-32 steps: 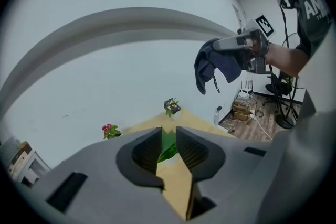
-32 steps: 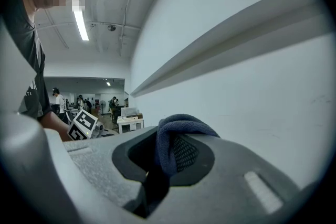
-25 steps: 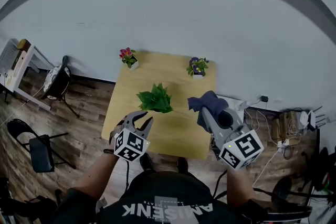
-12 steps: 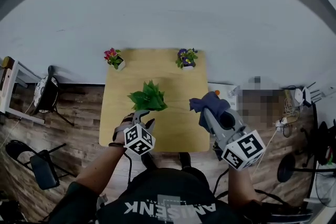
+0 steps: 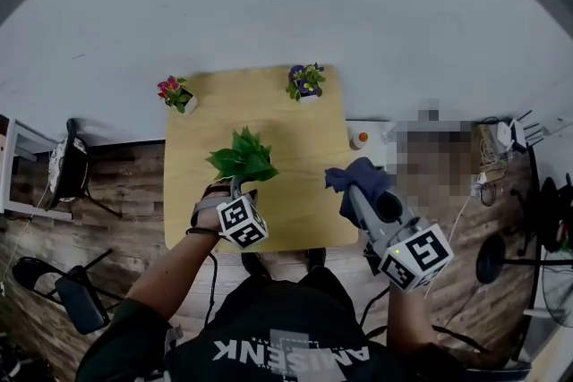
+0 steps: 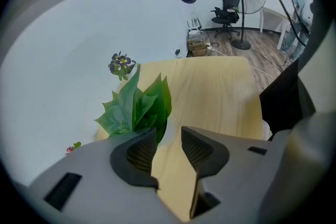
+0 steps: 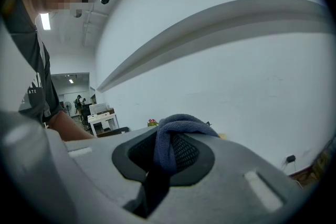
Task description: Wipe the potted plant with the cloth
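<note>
My left gripper (image 5: 236, 190) sits at the near side of the plant (image 5: 242, 158), which stands mid-counter (image 5: 304, 125). Its jaws have just been opening and stand released, with only bare counter between them and the plant just beyond. This is likely so I can steady the plant. My right gripper (image 5: 360, 192), off to the right, is clenched on the bunched dark blue cloth (image 5: 354, 177), held clear and ready to wipe.

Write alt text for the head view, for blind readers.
A person at a wooden table holds two grippers. The left gripper, its empty jaws just opened, is close to a green potted plant; the right gripper grips a blue cloth. Two flowering pots stand behind.
</note>
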